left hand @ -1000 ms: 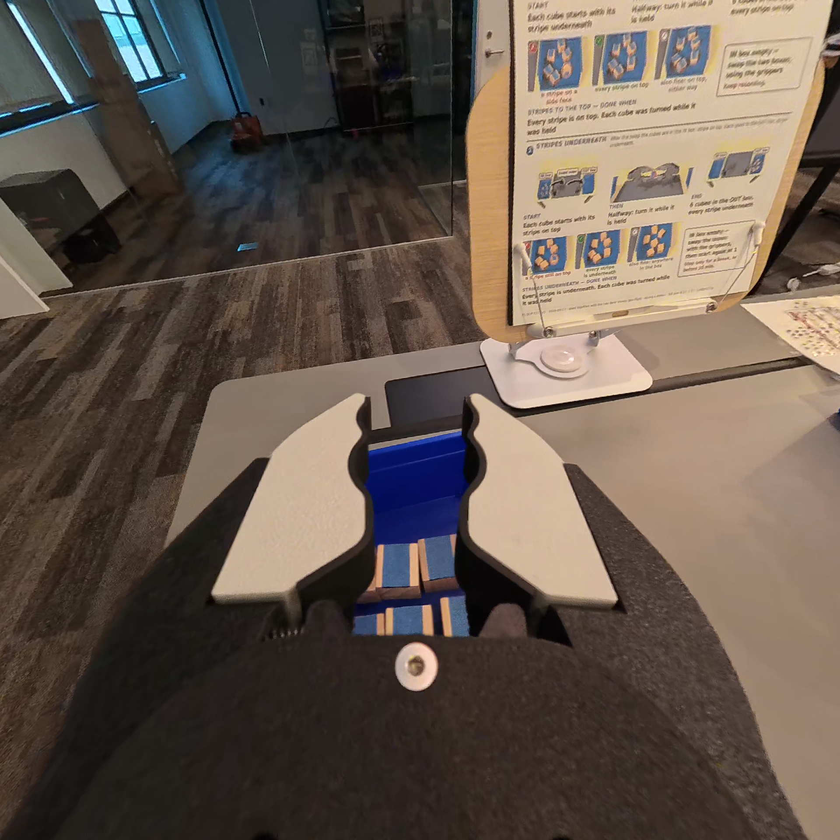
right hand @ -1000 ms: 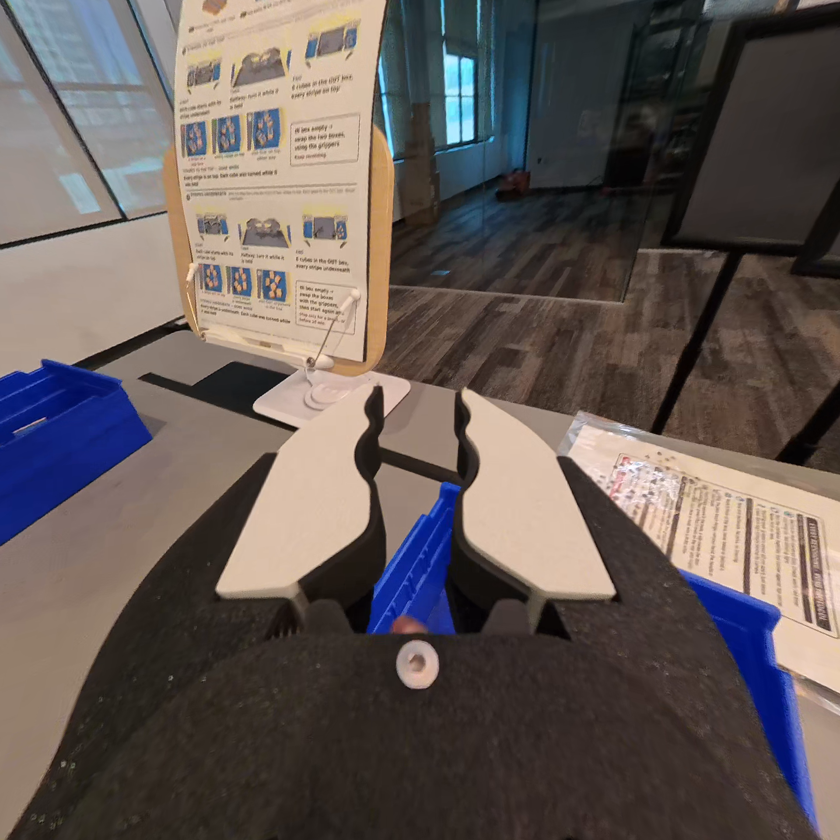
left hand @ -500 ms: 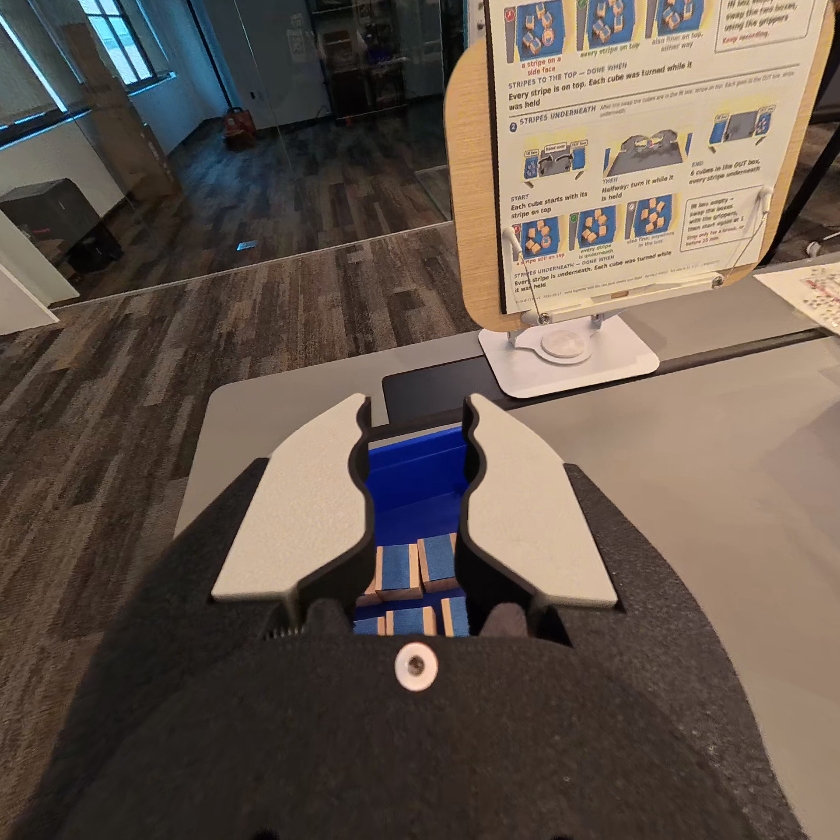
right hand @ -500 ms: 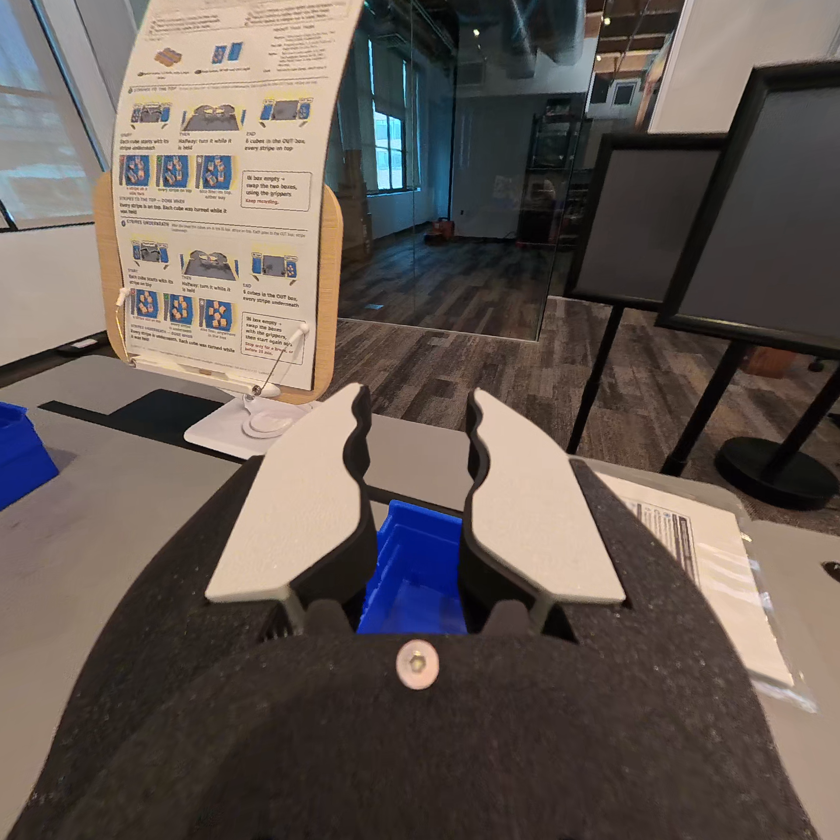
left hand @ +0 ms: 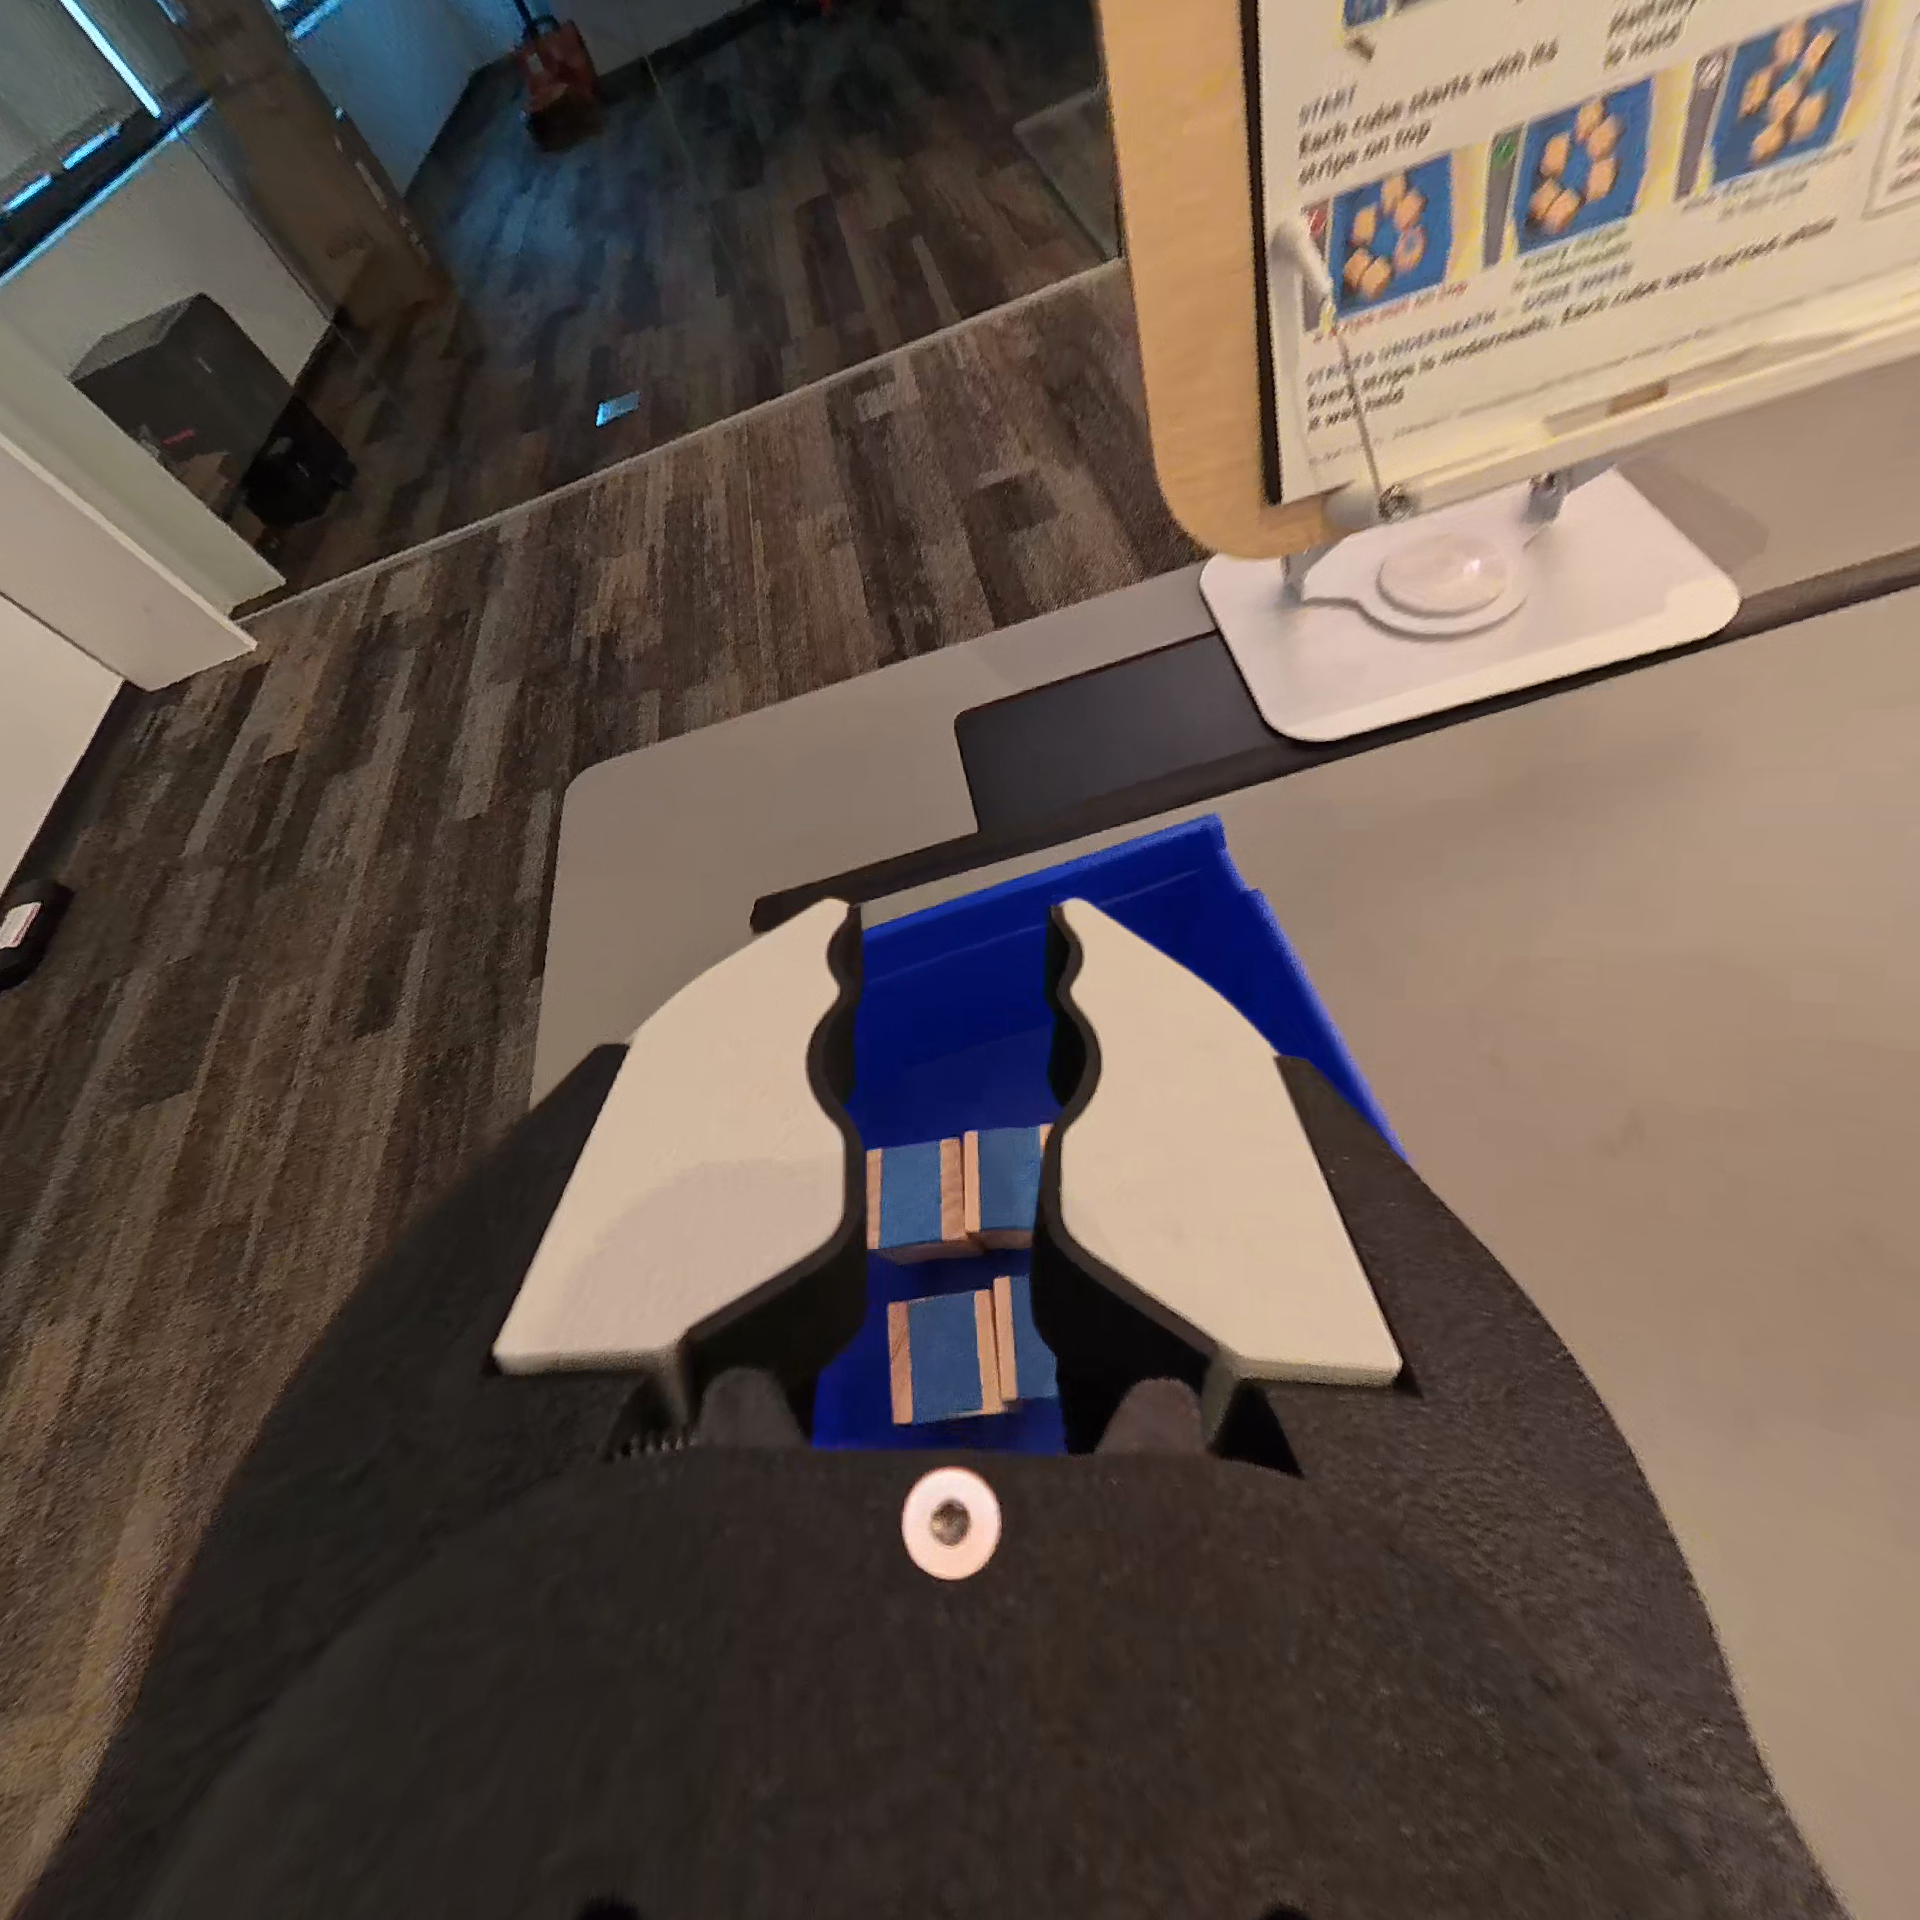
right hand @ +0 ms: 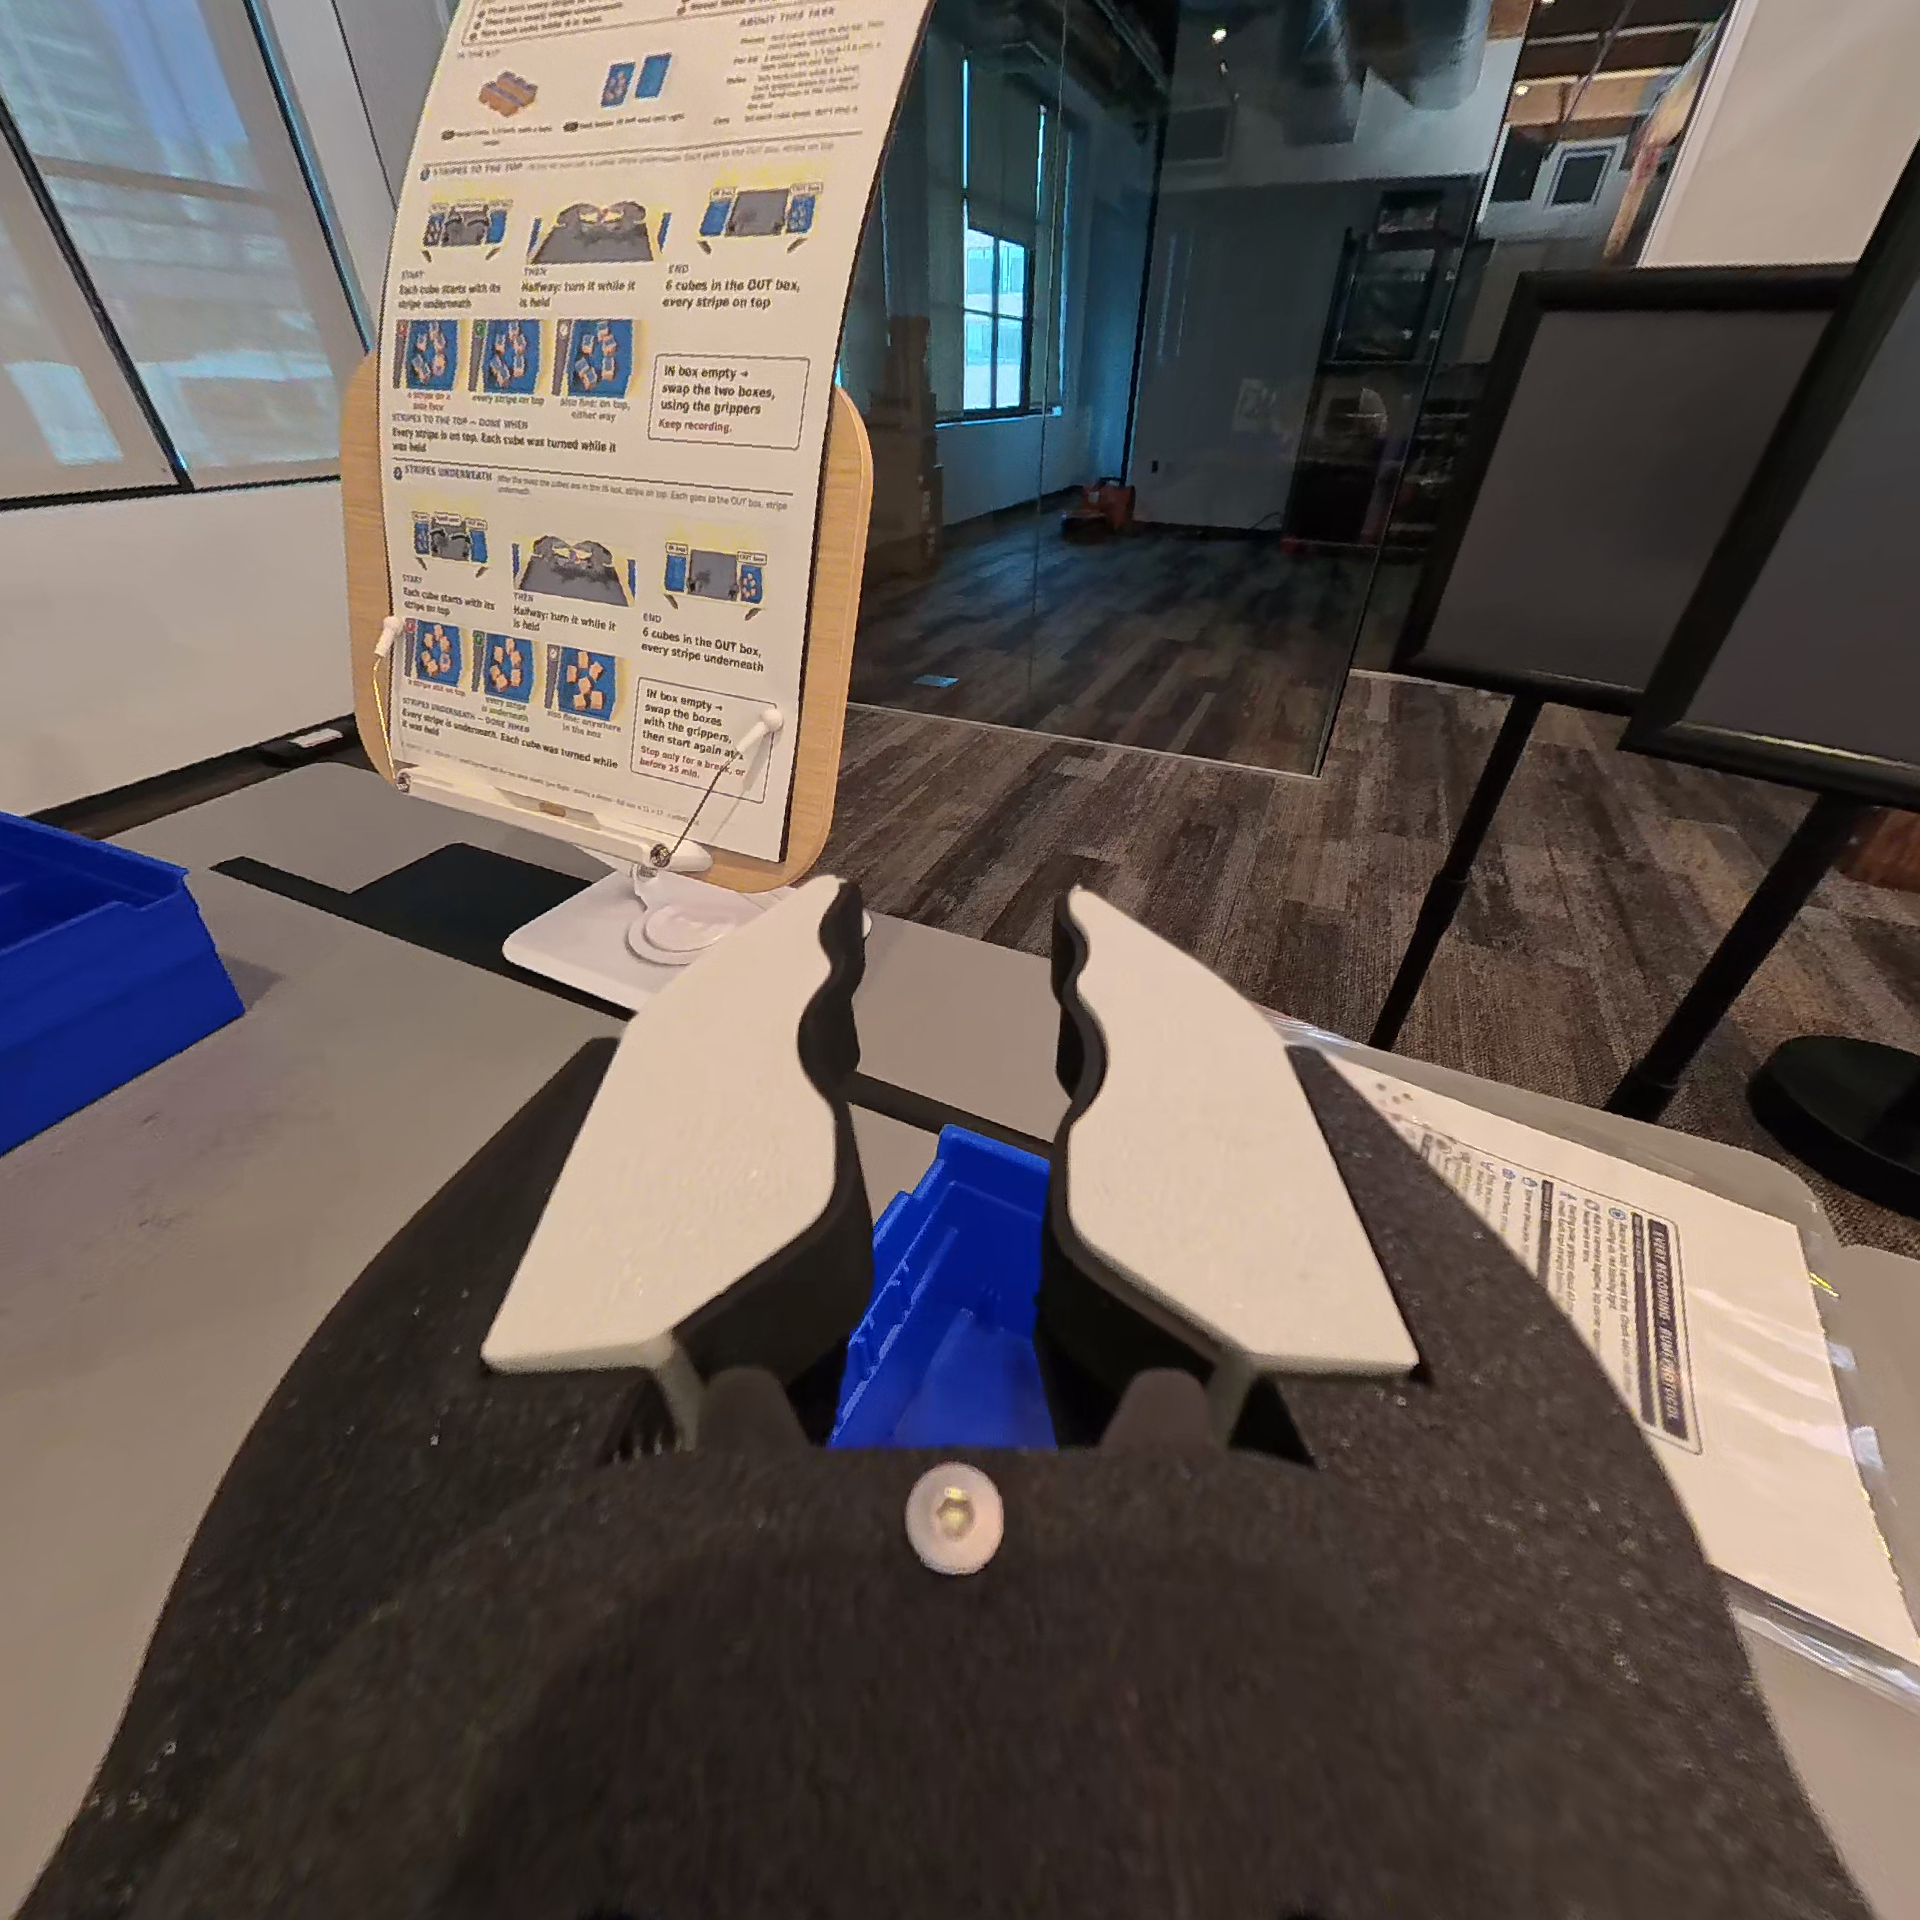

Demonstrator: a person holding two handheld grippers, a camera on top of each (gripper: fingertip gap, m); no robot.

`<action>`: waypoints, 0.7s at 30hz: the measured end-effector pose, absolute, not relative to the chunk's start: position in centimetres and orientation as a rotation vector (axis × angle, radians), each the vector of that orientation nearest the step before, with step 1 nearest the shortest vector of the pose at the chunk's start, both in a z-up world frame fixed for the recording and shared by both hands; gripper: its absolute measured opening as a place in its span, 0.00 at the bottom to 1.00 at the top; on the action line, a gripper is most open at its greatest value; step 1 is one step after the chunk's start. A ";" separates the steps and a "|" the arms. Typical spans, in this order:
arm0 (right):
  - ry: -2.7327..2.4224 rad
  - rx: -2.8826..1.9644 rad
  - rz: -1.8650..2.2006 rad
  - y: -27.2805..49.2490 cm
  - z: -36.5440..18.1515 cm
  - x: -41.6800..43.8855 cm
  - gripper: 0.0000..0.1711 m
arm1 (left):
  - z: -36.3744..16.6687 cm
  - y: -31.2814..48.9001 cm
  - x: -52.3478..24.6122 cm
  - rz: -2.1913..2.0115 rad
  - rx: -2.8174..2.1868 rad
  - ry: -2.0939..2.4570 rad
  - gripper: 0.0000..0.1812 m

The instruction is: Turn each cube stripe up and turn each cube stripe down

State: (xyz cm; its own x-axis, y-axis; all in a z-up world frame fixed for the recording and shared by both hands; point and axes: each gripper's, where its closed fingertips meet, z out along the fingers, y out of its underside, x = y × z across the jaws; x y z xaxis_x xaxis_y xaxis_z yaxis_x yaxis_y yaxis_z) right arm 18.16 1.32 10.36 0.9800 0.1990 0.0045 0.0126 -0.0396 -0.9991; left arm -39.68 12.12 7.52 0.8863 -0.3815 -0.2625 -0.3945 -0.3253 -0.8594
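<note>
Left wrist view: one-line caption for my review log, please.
Open left gripper poised above a blue bin of wooden cubes, blue stripes facing up, on a grey table.

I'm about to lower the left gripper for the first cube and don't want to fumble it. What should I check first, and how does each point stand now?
1. Left gripper open: ok, jaws apart, nothing between them.
2. Cubes under it: ok, wooden cubes lie in the left blue bin below the fingers.
3. Stripe side: ok, the visible cubes show blue stripes on top.
4. One cube centred between the fingers: not ok, two cubes sit side by side in the gap.
5. Right gripper free: ok, open and empty.
6. Right blue bin ready: cannot tell, its inside is mostly hidden.
</note>
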 end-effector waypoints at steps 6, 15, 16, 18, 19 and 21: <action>-0.190 -1.634 0.166 1.5 9.9 17.9 0.20 | 5.5 12.4 -41.0 0.093 -2.048 0.582 0.19; -0.216 -1.677 0.150 1.3 9.5 17.9 0.20 | 5.5 12.2 -40.5 0.156 -2.047 0.619 0.19; -0.217 -1.679 0.152 1.3 9.5 17.9 0.20 | 5.6 12.1 -40.4 0.161 -2.045 0.623 0.19; -0.219 -1.680 0.162 1.3 9.4 17.8 0.19 | 5.7 12.1 -40.3 0.169 -2.037 0.628 0.19; -0.220 -1.681 0.165 1.4 9.4 17.8 0.19 | 5.7 12.1 -40.3 0.170 -2.036 0.628 0.19; -0.223 -1.687 0.170 1.5 9.2 17.6 0.19 | 5.7 12.0 -40.2 0.171 -2.042 0.629 0.19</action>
State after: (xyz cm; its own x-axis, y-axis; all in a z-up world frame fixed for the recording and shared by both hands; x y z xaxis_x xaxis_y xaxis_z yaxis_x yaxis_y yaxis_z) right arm 17.63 1.47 9.19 0.9693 0.2454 0.0175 0.0482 -0.1197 -0.9916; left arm -40.24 12.02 5.68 0.8575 -0.3637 -0.3640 -0.4980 -0.4088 -0.7647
